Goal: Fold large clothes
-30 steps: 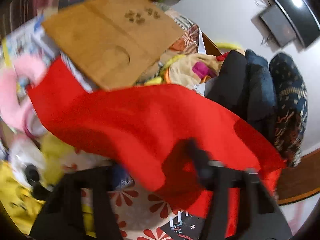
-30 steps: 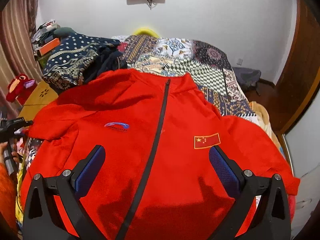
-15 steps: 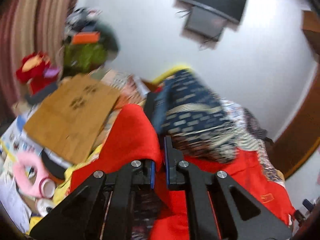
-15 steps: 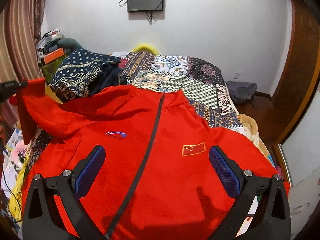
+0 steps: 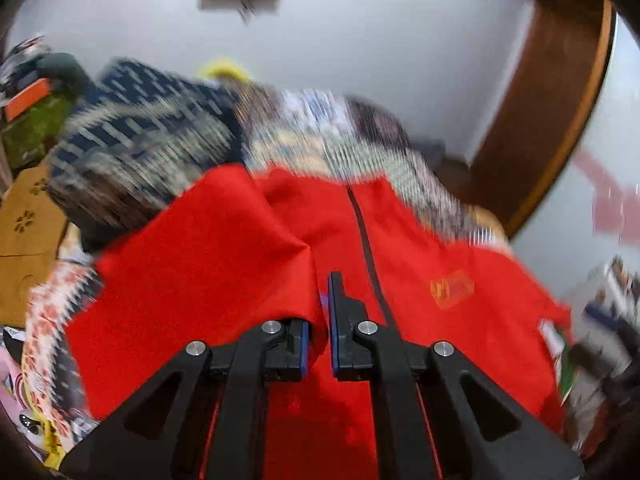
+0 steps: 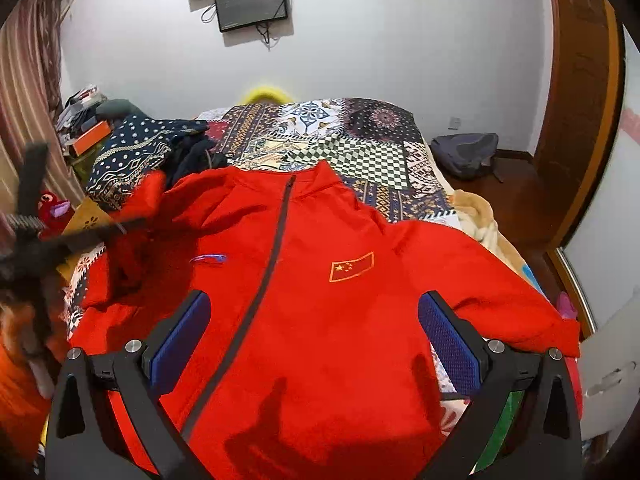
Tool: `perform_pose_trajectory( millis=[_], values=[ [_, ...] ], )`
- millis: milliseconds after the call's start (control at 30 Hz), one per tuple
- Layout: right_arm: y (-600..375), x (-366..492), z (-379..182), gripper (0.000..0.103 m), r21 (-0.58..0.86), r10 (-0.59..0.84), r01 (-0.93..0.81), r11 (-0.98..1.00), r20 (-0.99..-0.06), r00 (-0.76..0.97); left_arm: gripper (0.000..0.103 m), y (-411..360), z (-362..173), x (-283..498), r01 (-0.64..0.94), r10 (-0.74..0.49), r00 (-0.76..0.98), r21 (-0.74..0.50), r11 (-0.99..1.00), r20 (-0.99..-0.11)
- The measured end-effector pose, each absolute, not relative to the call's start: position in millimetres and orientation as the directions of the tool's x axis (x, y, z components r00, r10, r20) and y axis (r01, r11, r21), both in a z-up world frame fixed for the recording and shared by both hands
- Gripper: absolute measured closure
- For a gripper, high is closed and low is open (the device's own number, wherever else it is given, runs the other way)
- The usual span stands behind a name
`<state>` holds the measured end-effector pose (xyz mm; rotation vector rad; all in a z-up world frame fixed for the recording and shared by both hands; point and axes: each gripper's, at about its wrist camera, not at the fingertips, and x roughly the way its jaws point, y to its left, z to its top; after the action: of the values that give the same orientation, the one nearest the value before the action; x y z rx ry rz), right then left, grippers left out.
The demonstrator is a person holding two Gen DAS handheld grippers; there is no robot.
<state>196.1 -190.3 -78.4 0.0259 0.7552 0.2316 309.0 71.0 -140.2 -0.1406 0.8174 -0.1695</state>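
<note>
A red zip-up jacket [image 6: 320,300] with a dark front zipper and a small flag patch lies front side up on the bed. My left gripper [image 5: 318,320] is shut on the jacket's left sleeve [image 5: 224,264] and holds it lifted over the jacket's left side; it shows blurred at the left of the right wrist view [image 6: 120,222]. My right gripper [image 6: 314,344] is open and empty, hovering above the jacket's lower front, its blue pads [image 6: 450,344] wide apart.
A patchwork bedspread [image 6: 360,152] covers the bed. A pile of dark patterned clothes [image 6: 140,152] lies at the jacket's upper left. A brown cardboard piece [image 5: 24,240] and clutter sit left of the bed. A grey backpack [image 6: 464,152] lies on the floor at right.
My left gripper has carried the sleeve up from the bed's left edge and swung it inward over the jacket. My right gripper stays open above the lower front.
</note>
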Motion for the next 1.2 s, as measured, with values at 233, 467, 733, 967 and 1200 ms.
perform_pose_trajectory(
  millis=[233,467,733,967,1200],
  values=[
    [-194.2,195.7,-81.6,0.000,0.087,0.205,-0.202,0.975,-0.695,0.690,0.091,40.7,-207.7,316.6,0.120,-0.244,0.438,-0.213,0.970,-0.865],
    [-174.9,202.6,-75.1,0.000,0.086,0.241,-0.253,0.964,-0.691,0.682,0.050,57.6,-194.0,280.9,0.120,-0.192,0.497,-0.152,0.981,-0.846],
    [-114.8,207.4,-51.6,0.000,0.011,0.281,-0.357,0.934,-0.639,0.716,0.032,127.0,-140.8,240.5,-0.008,-0.070,0.652,-0.099,0.995,-0.755],
    [-42.7,215.3,-47.7,0.000,-0.028,0.358,-0.480,0.877,-0.628,0.691,0.024,192.7,-127.2,206.5,-0.130,0.033,0.718,-0.087,0.988,-0.696],
    [42.4,221.6,-80.7,0.000,-0.053,0.397,-0.618,0.785,-0.722,0.567,0.023,246.4,-145.8,177.4,-0.231,0.124,0.693,-0.057,0.971,-0.710]
  ],
)
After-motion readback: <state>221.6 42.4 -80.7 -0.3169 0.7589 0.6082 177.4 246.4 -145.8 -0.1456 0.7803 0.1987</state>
